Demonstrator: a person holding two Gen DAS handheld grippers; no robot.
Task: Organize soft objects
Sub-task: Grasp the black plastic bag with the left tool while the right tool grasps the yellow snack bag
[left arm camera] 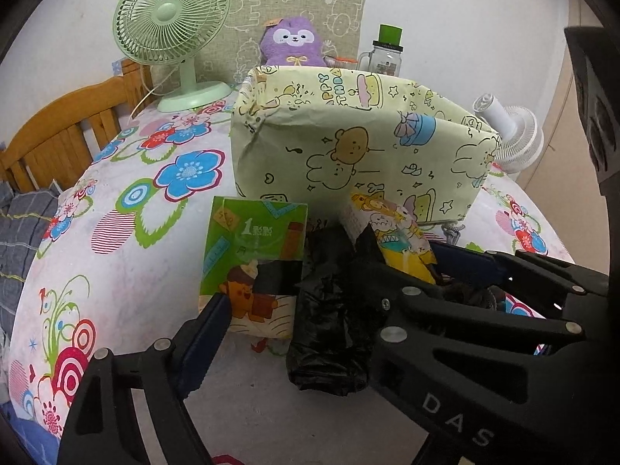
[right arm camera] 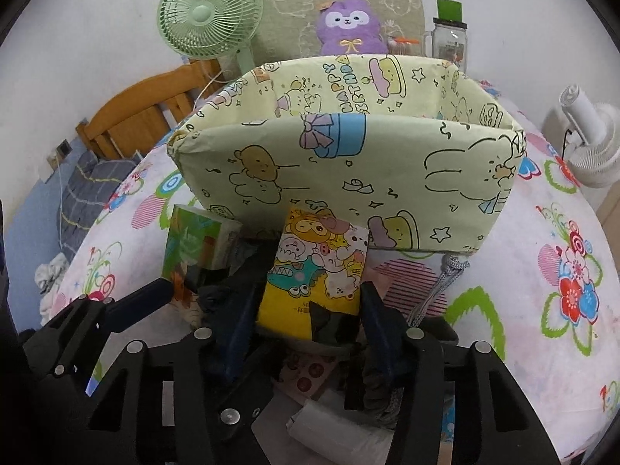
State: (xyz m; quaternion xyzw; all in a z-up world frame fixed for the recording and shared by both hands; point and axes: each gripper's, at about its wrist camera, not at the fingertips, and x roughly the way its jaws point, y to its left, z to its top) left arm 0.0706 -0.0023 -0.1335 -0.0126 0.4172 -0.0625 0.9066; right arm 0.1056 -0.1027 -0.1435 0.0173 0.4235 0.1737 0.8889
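A pale yellow cartoon-print box [left arm camera: 360,147] stands open on the flowered table; it also shows in the right wrist view [right arm camera: 348,178]. In front of it lie a green tissue pack [left arm camera: 252,255], a black plastic bag roll [left arm camera: 329,317] and a yellow cartoon tissue pack [left arm camera: 395,232]. My left gripper [left arm camera: 290,290] is open, its fingers on either side of the green pack and the black roll. My right gripper [right arm camera: 306,314] has its fingers against both sides of the yellow tissue pack [right arm camera: 317,271]. The green pack [right arm camera: 197,244] lies to its left.
A green desk fan [left arm camera: 170,38], a purple plush [left arm camera: 292,42] and a glass jar with a green lid [left arm camera: 383,54] stand behind the box. A white fan [left arm camera: 511,135] sits at the right. A grey cord [right arm camera: 445,279] lies by the box. A wooden bed frame [left arm camera: 66,128] is at the left.
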